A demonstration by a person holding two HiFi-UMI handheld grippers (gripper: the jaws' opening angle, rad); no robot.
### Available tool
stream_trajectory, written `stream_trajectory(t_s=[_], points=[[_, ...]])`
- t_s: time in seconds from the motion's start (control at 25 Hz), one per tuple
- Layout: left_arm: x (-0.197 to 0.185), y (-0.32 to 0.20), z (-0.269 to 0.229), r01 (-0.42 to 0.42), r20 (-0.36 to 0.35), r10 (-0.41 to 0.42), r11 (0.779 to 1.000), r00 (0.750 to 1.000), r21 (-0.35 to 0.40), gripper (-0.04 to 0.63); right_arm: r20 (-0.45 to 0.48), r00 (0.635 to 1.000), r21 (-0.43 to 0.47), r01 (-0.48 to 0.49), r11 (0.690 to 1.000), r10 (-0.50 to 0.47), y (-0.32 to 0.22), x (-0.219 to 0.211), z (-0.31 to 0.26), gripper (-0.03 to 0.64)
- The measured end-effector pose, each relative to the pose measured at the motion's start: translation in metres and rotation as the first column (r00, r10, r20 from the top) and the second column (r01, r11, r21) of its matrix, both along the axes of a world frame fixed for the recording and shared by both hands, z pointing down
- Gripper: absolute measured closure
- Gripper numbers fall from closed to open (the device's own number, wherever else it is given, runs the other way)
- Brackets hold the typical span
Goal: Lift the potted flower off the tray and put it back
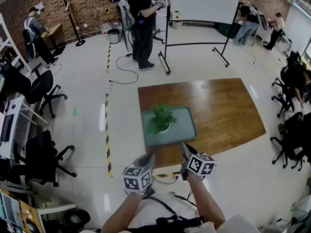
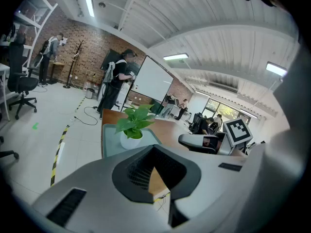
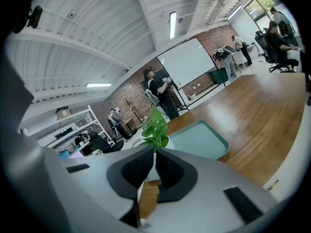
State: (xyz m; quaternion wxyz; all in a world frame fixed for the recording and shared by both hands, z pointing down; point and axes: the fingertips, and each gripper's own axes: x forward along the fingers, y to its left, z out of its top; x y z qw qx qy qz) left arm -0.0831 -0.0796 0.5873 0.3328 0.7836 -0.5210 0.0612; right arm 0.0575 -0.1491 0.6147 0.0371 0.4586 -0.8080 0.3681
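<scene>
Hovering low-centre | left tool (image 1: 150, 157), right tool (image 1: 184, 147) held closed, empty | potted flower (image 1: 161, 119) seen upright on tray (image 1: 187, 130), up-frame, equally near both.

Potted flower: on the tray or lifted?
On the tray, upright: the potted flower stands on its left part in head view. Left claw and right claw, both shut, are short of it.

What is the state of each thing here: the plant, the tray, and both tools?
Potted flower: upright, standing in the tray, not held.
Tray: lying flat on the wooden table, near its front edge.
Left tool: shut, holding nothing, apart from the flower.
Right tool: shut, holding nothing, apart from the flower.
</scene>
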Motion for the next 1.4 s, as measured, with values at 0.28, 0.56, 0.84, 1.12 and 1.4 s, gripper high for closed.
stream_trajectory(t_s=[0.28, 0.56, 0.84, 1.12, 1.4], points=[[-0.015, -0.036, 0.004, -0.053, 0.025, 0.053, 0.999, 0.998, -0.014, 0.6, -0.006, 0.999, -0.06, -0.043, 0.997, 0.043, -0.055, -0.03, 0.017, 0.449], [-0.009, -0.061, 0.0, -0.162, 0.03, 0.162, 0.987, 0.986, -0.006, 0.6, -0.058, 0.994, -0.112, -0.094, 0.989, 0.088, -0.095, -0.051, 0.05, 0.44], [-0.016, -0.069, 0.0, -0.214, 0.035, 0.214, 0.977, 0.976, -0.005, 0.6, -0.038, 0.989, -0.183, -0.147, 0.972, 0.142, -0.119, -0.07, 0.083, 0.44], [-0.035, -0.067, 0.001, -0.198, 0.046, 0.198, 0.98, 0.979, -0.02, 0.6, -0.036, 0.981, -0.221, -0.192, 0.956, 0.189, -0.129, -0.073, 0.099, 0.485], [-0.042, -0.065, 0.006, -0.153, 0.033, 0.154, 0.988, 0.988, -0.028, 0.6, -0.026, 0.975, -0.238, -0.221, 0.946, 0.222, -0.132, -0.07, 0.102, 0.515]])
